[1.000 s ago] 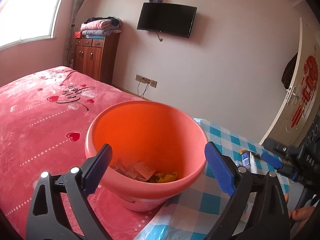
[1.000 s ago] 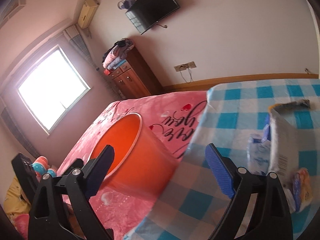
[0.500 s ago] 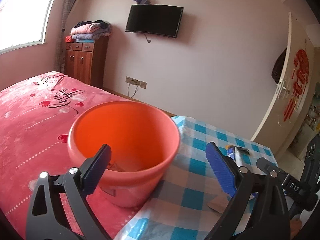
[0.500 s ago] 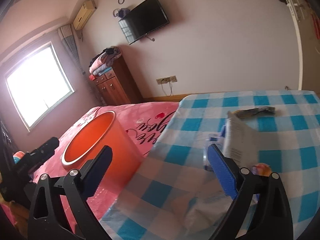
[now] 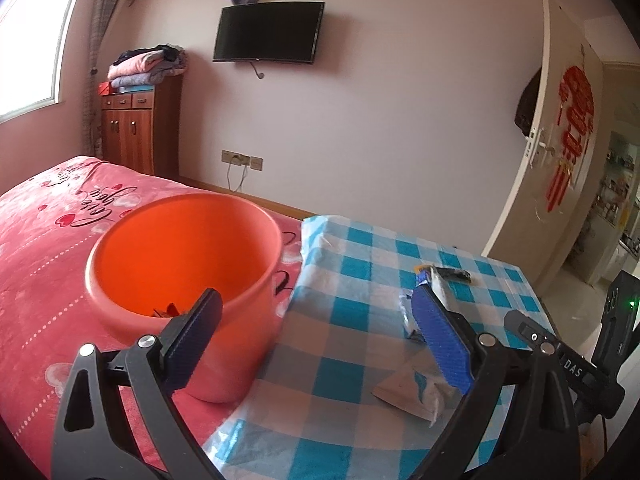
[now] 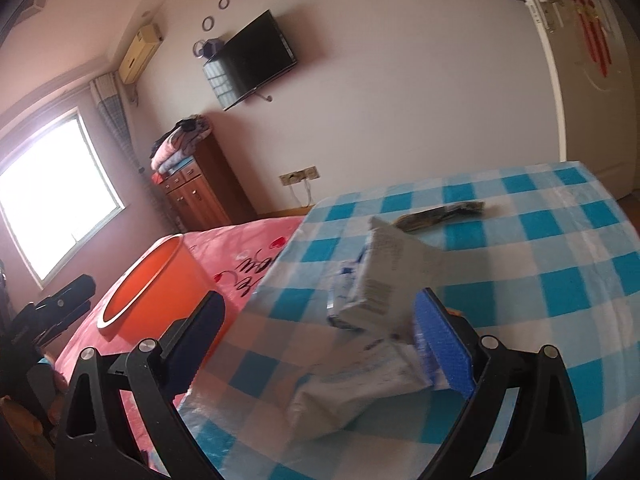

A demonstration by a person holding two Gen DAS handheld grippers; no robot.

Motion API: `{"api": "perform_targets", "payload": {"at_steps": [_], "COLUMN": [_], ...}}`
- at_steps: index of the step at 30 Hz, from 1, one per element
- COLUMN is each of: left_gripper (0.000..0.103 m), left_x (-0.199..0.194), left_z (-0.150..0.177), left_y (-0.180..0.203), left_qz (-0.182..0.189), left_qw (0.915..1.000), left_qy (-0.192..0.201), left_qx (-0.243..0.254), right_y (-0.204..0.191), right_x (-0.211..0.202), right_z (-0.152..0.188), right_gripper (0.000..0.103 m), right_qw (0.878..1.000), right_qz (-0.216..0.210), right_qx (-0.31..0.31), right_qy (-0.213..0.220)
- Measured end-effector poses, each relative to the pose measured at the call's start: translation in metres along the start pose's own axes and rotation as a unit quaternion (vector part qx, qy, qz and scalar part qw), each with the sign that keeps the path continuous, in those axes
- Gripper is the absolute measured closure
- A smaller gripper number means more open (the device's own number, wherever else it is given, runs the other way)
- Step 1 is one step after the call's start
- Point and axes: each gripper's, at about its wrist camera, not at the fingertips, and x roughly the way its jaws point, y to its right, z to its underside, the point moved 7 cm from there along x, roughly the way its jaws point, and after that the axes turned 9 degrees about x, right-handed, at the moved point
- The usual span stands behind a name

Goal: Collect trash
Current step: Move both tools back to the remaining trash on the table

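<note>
An orange bucket (image 5: 184, 264) stands on the pink bedspread, beside the blue-checked table (image 5: 360, 264); a bit of trash (image 5: 166, 310) shows at its bottom. My left gripper (image 5: 316, 296) hangs open and empty above the bucket's near right side and the table edge. On the table lie a white carton (image 6: 384, 276), a crumpled pale wrapper (image 6: 360, 384) and a dark wrapper (image 6: 440, 214). My right gripper (image 6: 320, 298) is open low over the table, the carton and the crumpled wrapper just ahead near its right finger. The bucket (image 6: 148, 292) sits to its left.
A pink bed (image 5: 48, 240) fills the left side. A wooden cabinet (image 5: 132, 128) with folded blankets stands by the far wall under a wall TV (image 5: 268, 32). A white door (image 5: 560, 152) stands open at the right. The right gripper's body (image 5: 560, 360) juts in at the table's right edge.
My left gripper has pulled back from over the bucket and swung right toward the table. My right gripper has moved in closer to the carton and wrappers.
</note>
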Motion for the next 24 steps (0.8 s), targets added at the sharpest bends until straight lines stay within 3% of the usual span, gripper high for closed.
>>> {"api": "perform_targets", "payload": {"at_steps": [8, 15, 21, 22, 24], "left_gripper": [0.007, 0.007, 0.007, 0.007, 0.007], "left_x": [0.018, 0.059, 0.119, 0.132, 0.156], "left_z": [0.004, -0.018, -0.038, -0.04, -0.043], "left_y": [0.042, 0.096, 0.157, 0.171, 0.192], "left_qz": [0.031, 0.1, 0.182, 0.204, 0.214], "left_qw": [0.9987, 0.9904, 0.9679, 0.9591, 0.9471], "left_qy": [-0.032, -0.073, -0.118, -0.131, -0.147], "left_qx": [0.024, 0.062, 0.126, 0.146, 0.189], "right_y": [0.05, 0.096, 0.121, 0.125, 0.13], "right_x": [-0.003, 0.011, 0.019, 0.02, 0.022], "right_z": [-0.011, -0.007, -0.005, -0.005, -0.006], "right_gripper": [0.008, 0.008, 0.008, 0.008, 0.008], "right_qw": [0.999, 0.997, 0.995, 0.995, 0.994], "right_qz": [0.02, 0.049, 0.036, 0.032, 0.025], "right_qx": [0.039, 0.057, 0.082, 0.087, 0.094], "right_qy": [0.009, -0.021, -0.041, -0.044, -0.048]}}
